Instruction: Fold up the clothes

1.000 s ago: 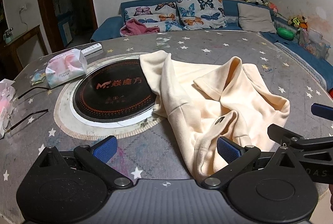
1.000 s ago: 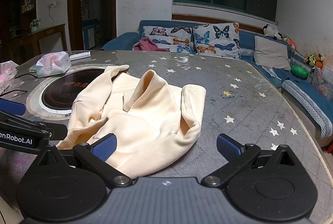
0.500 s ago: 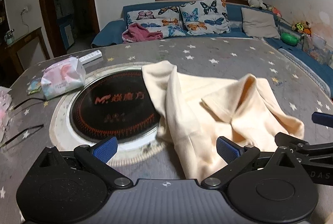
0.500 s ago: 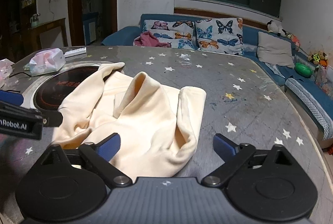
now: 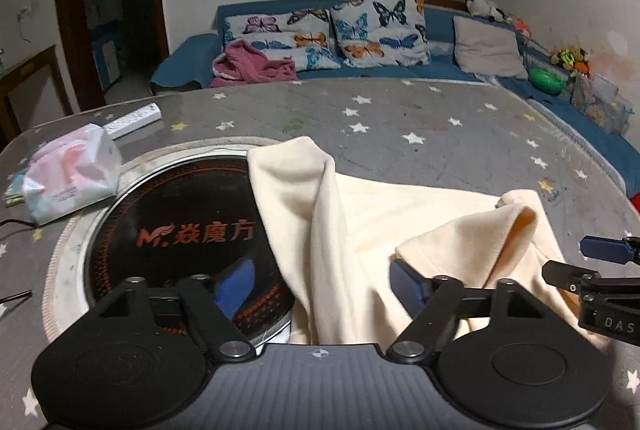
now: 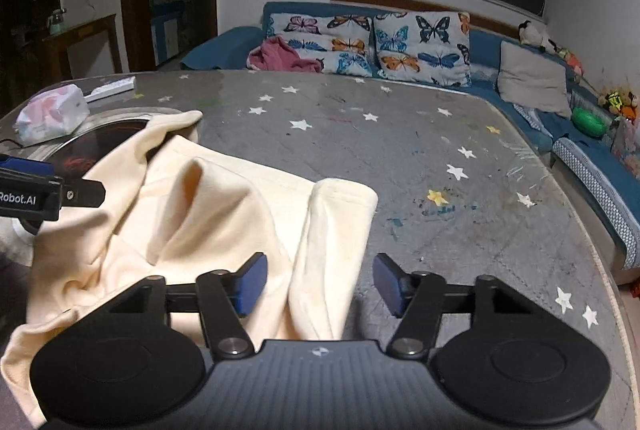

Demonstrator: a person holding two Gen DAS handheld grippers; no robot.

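**Observer:** What changed?

**Operator:** I've pushed both tongs forward over the near hem of the cream garment (image 5: 400,230), which lies crumpled on the starry grey table (image 5: 400,110), its left edge draped over the black cooktop (image 5: 180,230). The left gripper (image 5: 320,282) has just been closing; its pads aren't pressing yet, with a fold between them at six o'clock.

**Observer:** And the right?

**Operator:** The right gripper (image 6: 320,282) has also been narrowing around a ridge of fabric, still apart. I'd judge both pinches imminent.
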